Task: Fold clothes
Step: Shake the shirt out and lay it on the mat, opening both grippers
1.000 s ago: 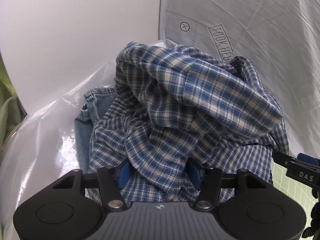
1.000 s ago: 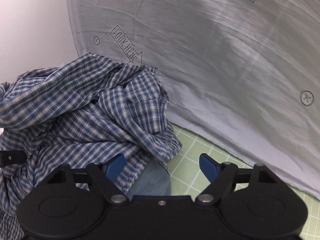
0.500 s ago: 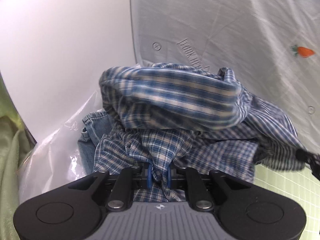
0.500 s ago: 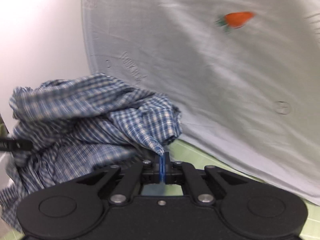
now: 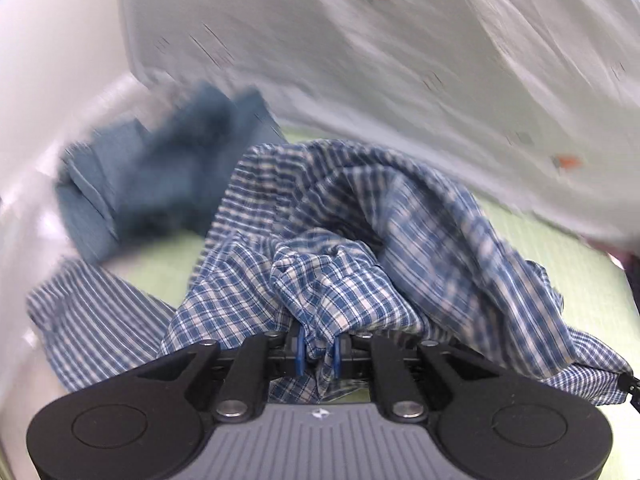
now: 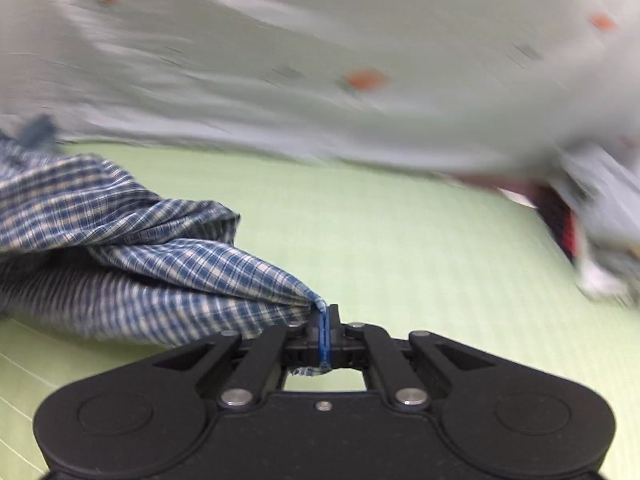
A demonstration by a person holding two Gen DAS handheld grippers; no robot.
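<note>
A pale grey sheet with small orange prints hangs ahead of both tools, along the far edge of the green table. The blue checked shirt lies bunched on the table, directly ahead of the left tool and stretching off to the left of the right tool. A blurred blue denim garment lies beyond the shirt, ahead and left of the left tool. The left tool is nearly closed, its blue pads clamped on a thick fold of shirt. The right tool is fully closed, pinching a thin corner of the shirt.
</note>
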